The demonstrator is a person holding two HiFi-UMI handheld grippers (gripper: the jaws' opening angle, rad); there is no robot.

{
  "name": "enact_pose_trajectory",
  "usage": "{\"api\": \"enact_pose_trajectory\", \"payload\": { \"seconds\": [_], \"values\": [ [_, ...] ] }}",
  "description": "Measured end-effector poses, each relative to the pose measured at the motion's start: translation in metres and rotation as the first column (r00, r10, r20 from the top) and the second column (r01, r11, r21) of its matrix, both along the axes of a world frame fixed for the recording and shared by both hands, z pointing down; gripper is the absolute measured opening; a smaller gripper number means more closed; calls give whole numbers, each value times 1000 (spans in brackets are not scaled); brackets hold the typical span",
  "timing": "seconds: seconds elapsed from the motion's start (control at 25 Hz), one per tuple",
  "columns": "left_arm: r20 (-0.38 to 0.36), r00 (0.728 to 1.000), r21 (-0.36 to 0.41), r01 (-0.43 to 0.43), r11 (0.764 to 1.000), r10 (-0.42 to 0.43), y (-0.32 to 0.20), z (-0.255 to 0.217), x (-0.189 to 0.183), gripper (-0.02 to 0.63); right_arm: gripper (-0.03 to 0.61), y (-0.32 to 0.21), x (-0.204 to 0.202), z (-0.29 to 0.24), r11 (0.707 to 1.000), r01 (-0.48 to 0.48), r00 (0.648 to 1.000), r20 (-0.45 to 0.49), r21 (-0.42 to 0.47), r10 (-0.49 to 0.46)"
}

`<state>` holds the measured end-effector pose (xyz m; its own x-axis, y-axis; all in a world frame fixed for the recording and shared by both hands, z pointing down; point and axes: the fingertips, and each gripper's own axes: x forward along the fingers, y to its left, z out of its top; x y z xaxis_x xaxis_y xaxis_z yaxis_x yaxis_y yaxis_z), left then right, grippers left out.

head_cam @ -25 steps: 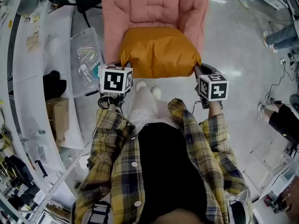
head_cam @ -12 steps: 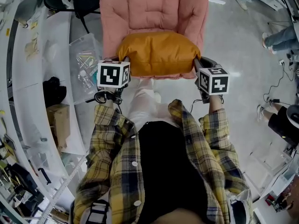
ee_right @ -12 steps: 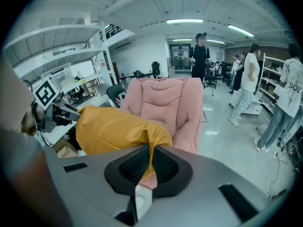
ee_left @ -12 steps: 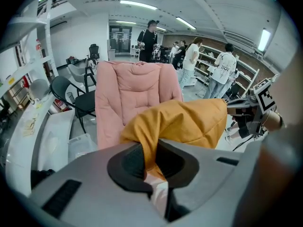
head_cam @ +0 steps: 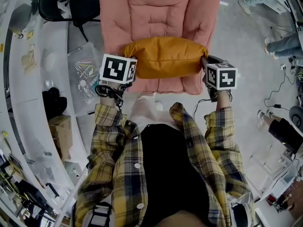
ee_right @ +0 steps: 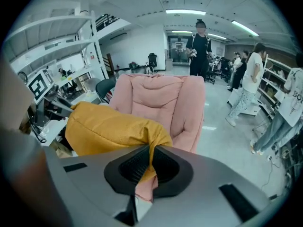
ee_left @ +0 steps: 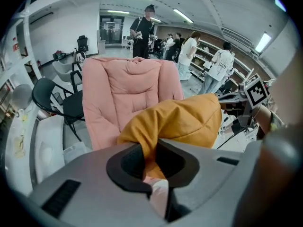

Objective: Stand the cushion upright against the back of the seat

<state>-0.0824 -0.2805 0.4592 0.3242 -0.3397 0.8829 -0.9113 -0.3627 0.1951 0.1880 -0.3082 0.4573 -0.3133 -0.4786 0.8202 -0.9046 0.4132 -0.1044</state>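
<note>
A mustard-yellow cushion [head_cam: 165, 56] hangs stretched between my two grippers over the seat of a pink padded chair [head_cam: 158, 13]. My left gripper [head_cam: 130, 65] is shut on the cushion's left corner, and my right gripper [head_cam: 204, 63] is shut on its right corner. In the left gripper view the cushion [ee_left: 182, 122] bunches into the jaws, with the chair back [ee_left: 128, 91] behind it. The right gripper view has the cushion [ee_right: 109, 129] pinched thin between the pads, with the chair back [ee_right: 163, 103] beyond. The cushion lies lengthwise, near the foot of the chair back.
A clear plastic box [head_cam: 85, 72] of small parts sits on the floor left of the chair. A black chair [head_cam: 71, 6] stands at the far left. White curved tables [head_cam: 26, 93] run down the left side. Several people [ee_right: 199, 44] stand in the room behind the chair.
Both grippers have carried the cushion away from me, from the seat's front edge toward the chair back. The grips on both corners are unchanged.
</note>
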Motion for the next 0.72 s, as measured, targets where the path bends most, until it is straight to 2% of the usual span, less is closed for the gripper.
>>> {"api": "enact_pose_trajectory", "payload": {
  "seconds": [0.12, 0.28, 0.48, 0.72],
  "values": [
    [0, 1000, -32, -22, 999, 22, -29, -1, -3, 43, 28, -28, -1, 0, 1000, -20, 999, 37, -24, 20],
    [-13, 1000, -39, -20, 999, 20, -71, 1, -9, 44, 28, -71, -7, 0, 998, -49, 995, 90, -25, 51],
    [-39, 999, -48, -9, 999, 7, -107, 6, -19, 46, 28, -109, -17, 1, 998, -57, 995, 83, -23, 59],
    [-31, 999, -55, -8, 998, 6, -133, 12, -23, 46, 28, -138, -23, 4, 998, -63, 995, 76, -27, 65]
  ]
}}
